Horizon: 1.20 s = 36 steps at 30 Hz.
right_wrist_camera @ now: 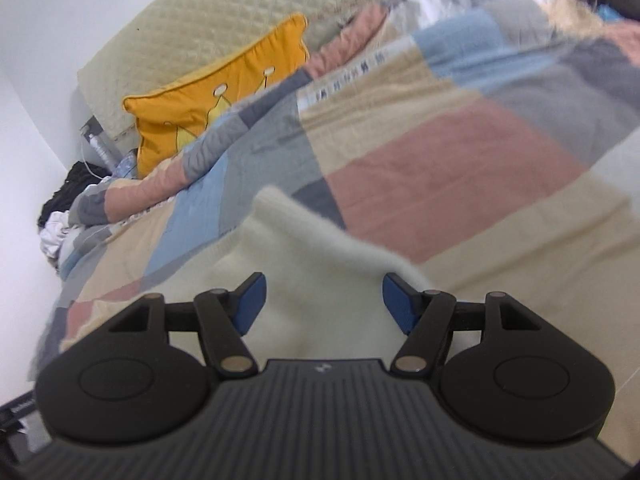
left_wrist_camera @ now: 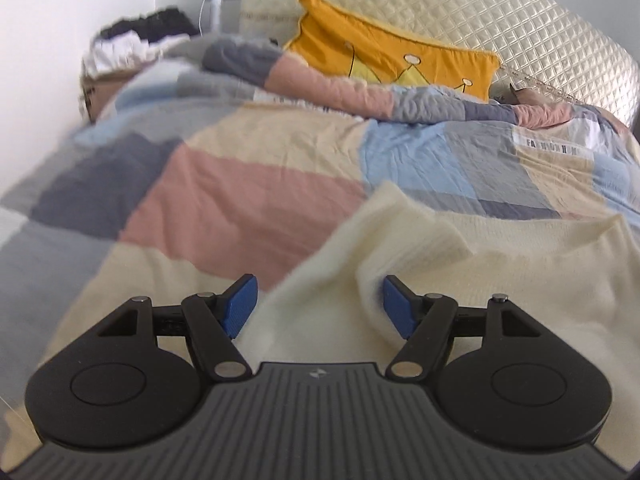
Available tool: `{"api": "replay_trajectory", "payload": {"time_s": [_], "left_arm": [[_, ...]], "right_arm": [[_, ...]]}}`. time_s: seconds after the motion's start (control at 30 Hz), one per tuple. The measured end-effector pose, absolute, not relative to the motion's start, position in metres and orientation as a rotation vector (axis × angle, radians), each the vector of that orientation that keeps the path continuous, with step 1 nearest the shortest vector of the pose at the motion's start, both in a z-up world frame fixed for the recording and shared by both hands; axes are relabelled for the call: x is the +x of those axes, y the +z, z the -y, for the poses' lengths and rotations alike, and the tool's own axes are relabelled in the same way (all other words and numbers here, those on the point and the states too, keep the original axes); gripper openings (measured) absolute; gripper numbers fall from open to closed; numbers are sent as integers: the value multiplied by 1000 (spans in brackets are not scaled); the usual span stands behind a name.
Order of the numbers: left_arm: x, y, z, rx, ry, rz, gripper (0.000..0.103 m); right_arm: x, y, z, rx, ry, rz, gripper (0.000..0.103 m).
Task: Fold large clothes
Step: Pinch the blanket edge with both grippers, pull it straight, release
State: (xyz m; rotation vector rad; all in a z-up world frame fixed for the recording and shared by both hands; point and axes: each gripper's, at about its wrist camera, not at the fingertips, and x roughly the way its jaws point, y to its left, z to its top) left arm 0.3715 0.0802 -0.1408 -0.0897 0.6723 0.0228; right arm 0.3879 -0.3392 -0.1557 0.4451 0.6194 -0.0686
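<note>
Both grippers are sitting wide open at the bottom of each frame, left gripper (left_wrist_camera: 316, 306) and right gripper (right_wrist_camera: 324, 304) gripping nothing. Cream sweater (left_wrist_camera: 460, 280) is lying lower right on the patchwork quilt (left_wrist_camera: 248, 192), orange pillow (left_wrist_camera: 384, 48) leaning up top.

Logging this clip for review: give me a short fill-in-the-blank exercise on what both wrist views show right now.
1. Both the left tool and right tool have jaws that are ____.
2. The cream garment lies on a ____ bedspread.
3. The cushion by the headboard is ____ in colour.

Missing words: open; patchwork; yellow
</note>
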Motion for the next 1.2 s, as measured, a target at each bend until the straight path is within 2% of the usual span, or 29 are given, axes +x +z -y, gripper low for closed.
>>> {"api": "replay_trajectory", "payload": {"time_s": [0.2,0.4,0.47,0.57,0.6,0.63,0.67,0.7,0.77,0.93,1.07,1.1,1.2], "left_arm": [[354,-124,-81,-25,75,-582,73],[376,-145,-90,-73,48,-702,73],[383,-159,-92,-82,56,-751,70],[388,-174,-101,-146,43,-799,56],[388,-175,-104,-167,35,-797,46],[387,-174,-106,-183,35,-787,31],[385,-171,-107,-190,52,-767,21],[381,-167,-109,-198,71,-742,14],[376,-157,-116,-257,77,-699,11],[364,-137,-150,-502,36,-619,10],[361,-135,-166,-586,77,-613,6],[361,-136,-168,-579,110,-613,0],[364,-144,-183,-601,178,-644,0]], "right_arm": [[381,-149,347,374,-177,-571,68],[389,-165,360,463,-162,-651,68],[395,-176,361,491,-148,-711,67],[400,-185,357,456,-153,-735,66],[401,-185,354,444,-151,-737,54],[401,-185,351,427,-162,-737,45],[400,-185,349,417,-157,-735,30],[399,-184,348,412,-142,-727,23],[396,-179,343,381,-142,-699,17],[381,-150,337,329,-119,-596,12],[367,-134,348,356,-131,-527,12],[367,-134,352,365,-142,-522,12],[375,-148,362,371,-200,-579,12]]}}
